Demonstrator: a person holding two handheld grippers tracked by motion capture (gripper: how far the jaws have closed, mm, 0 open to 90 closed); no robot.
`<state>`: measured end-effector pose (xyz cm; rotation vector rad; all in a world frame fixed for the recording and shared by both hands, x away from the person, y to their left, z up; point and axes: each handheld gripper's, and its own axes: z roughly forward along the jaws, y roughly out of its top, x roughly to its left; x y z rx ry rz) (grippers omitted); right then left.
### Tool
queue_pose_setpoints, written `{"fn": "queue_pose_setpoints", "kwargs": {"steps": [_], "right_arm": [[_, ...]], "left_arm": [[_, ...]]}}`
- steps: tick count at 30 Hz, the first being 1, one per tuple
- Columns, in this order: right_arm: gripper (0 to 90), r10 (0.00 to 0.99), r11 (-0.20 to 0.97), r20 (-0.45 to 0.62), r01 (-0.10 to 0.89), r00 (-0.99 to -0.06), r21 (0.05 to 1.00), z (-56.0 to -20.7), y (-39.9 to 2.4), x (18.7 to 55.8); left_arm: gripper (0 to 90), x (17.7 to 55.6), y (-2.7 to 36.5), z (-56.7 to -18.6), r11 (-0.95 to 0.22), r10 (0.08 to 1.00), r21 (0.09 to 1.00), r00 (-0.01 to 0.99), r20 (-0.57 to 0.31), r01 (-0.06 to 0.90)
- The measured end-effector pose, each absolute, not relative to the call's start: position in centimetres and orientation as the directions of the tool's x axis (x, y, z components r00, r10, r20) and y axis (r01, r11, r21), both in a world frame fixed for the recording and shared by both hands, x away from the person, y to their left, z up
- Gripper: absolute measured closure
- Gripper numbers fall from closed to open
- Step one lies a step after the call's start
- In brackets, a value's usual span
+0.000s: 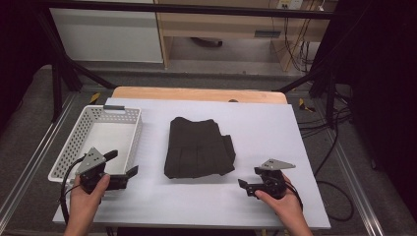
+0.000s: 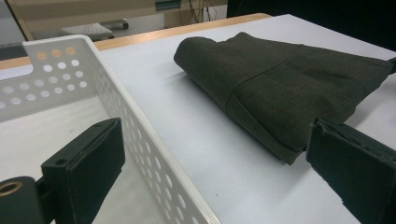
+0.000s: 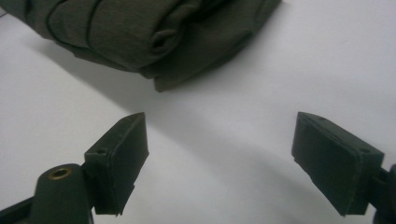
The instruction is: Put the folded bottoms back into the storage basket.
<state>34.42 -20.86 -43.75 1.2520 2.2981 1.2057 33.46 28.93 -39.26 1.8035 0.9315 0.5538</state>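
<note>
High view, cloth: the folded dark cloth (image 1: 199, 147) lies mid-sheet on the white sheet (image 1: 206, 206), flat, lying free.
High view, basket: the white basket (image 1: 78, 142) stands left of the cloth, apart from it; nothing inside that I can see.
High view, left gripper: the left gripper (image 1: 123, 169) hangs at the basket's near right corner, left of the cloth, jaws spread, nothing between them.
High view, right gripper: the right gripper (image 1: 248, 186) sits just off the cloth's near right corner, aimed at it, not touching.
Left gripper view, cloth: the cloth (image 2: 280, 88) lies ahead and right of the jaws, its rounded fold edge facing the basket wall (image 2: 140, 140); seams run across the top layer.
Left gripper view, state: left gripper (image 2: 215, 172) released, pads wide apart and bare.
Right gripper view, cloth: the cloth (image 3: 140, 32) shows its stacked layers and a rolled fold just beyond the jaws.
Right gripper view, state: right gripper (image 3: 219, 154) released, bare sheet between the pads.
Handling: likely light, soft and limp; the layers may slide and unfold if pinched by the top one alone.
Where to grip: I would take the whole thickness at both near corners, pads slid under the bottom layer.
Next move: probably a lift toward the basket, both sides level.
</note>
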Motion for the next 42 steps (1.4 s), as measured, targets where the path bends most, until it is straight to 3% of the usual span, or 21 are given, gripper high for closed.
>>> {"fn": "queue_pose_setpoints", "kwargs": {"steps": [15,27,42], "right_arm": [[26.0,0.743,0.366,0.14,0.572,-0.655,0.734,-43.1,-17.9,36.4],[24.6,0.723,0.381,0.15,0.569,-0.675,0.729,-43.6,-16.0,37.8],[26.2,0.722,0.432,0.079,0.537,-0.687,0.725,-45.0,-14.3,37.8]], "left_arm": [[4.5,33.3,28.4,-39.3,-0.228,0.791,0.912,0.611,-0.031,0.342],[4.5,33.2,28.2,-39.3,-0.231,0.79,0.913,0.613,-0.025,0.335],[4.6,33.2,28.1,-39.3,-0.243,0.787,0.913,0.617,-0.012,0.328]]}}
